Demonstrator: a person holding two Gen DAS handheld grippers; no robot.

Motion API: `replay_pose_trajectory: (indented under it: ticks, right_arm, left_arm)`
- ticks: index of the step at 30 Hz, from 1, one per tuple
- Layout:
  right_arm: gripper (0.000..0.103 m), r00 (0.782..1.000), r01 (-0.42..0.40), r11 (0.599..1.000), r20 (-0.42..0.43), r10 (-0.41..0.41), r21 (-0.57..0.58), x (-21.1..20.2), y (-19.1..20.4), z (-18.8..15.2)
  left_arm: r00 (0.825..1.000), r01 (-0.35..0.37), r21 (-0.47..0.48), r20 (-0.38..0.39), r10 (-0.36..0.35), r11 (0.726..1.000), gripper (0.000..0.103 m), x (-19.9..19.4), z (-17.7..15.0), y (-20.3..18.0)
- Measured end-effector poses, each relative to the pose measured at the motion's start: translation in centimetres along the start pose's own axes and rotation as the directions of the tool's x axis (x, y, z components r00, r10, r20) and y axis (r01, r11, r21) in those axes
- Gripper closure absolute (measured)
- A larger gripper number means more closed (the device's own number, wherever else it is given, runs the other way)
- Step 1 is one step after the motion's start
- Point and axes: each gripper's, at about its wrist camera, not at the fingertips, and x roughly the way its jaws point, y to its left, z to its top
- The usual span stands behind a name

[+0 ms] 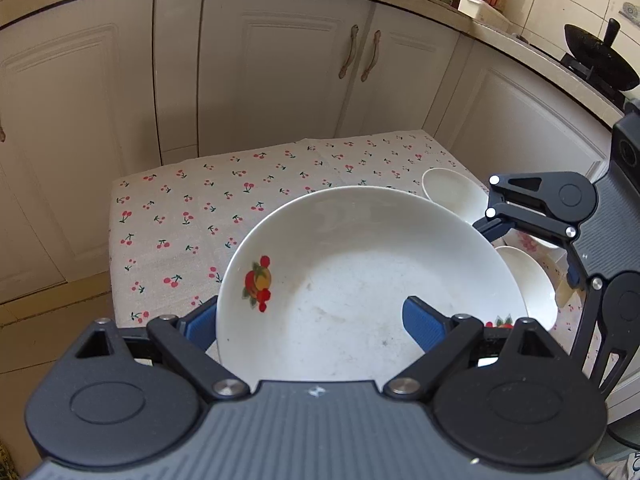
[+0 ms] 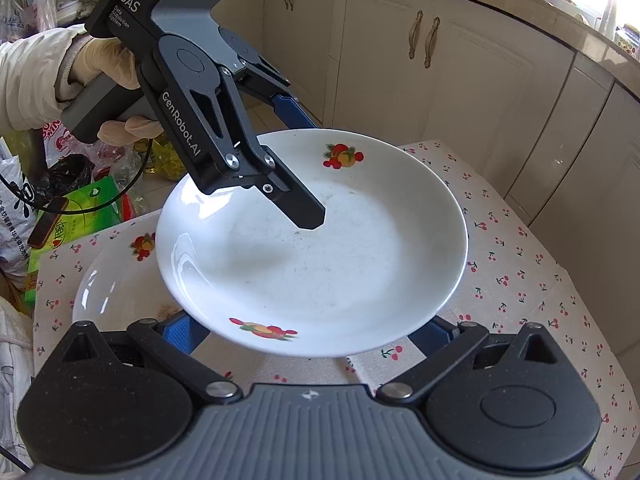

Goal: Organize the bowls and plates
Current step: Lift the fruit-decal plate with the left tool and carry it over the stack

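A large white plate (image 1: 340,260) with fruit decals hangs tilted above the cherry-print tablecloth (image 1: 192,208), carried between both grippers. My left gripper (image 1: 310,304) straddles its rim with wide jaws. One blue pad sits against the outside of the rim and the other finger lies on the plate's inner face (image 2: 320,260). My right gripper (image 2: 310,328) holds the opposite rim, jaws also wide, pad tips hidden beneath the plate. A second decorated plate (image 2: 104,292) lies on the cloth just below. Two small white bowls (image 1: 452,192) (image 1: 532,284) sit at the table's right side.
Cream cabinet doors (image 1: 280,80) stand close behind the table. A counter above carries bottles and a black wok (image 1: 600,60). A gloved hand (image 2: 104,64) holds the left gripper. Plastic bags and a green package (image 2: 80,216) crowd the floor beside the table.
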Motion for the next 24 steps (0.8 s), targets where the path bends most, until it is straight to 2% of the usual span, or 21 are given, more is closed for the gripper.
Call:
replay_pose_trajectory:
  ticks: [13,24]
  right_arm:
    - [0.0,1.0,-0.01,1.0,0.016,0.01,0.007,-1.7,6.4,-1.1]
    - [0.0,0.999,-0.03,0.999,-0.009,0.031,0.045,-1.0,9.3,-3.3]
  left_arm:
    - [1.0,-0.01,-0.011,0.005,0.01,1.0,0.01,-4.7,-5.0,-2.3]
    - [0.999,0.02,-0.034,-0.03,-0.021,0.999,0.01,-4.3,-8.6,-3.3]
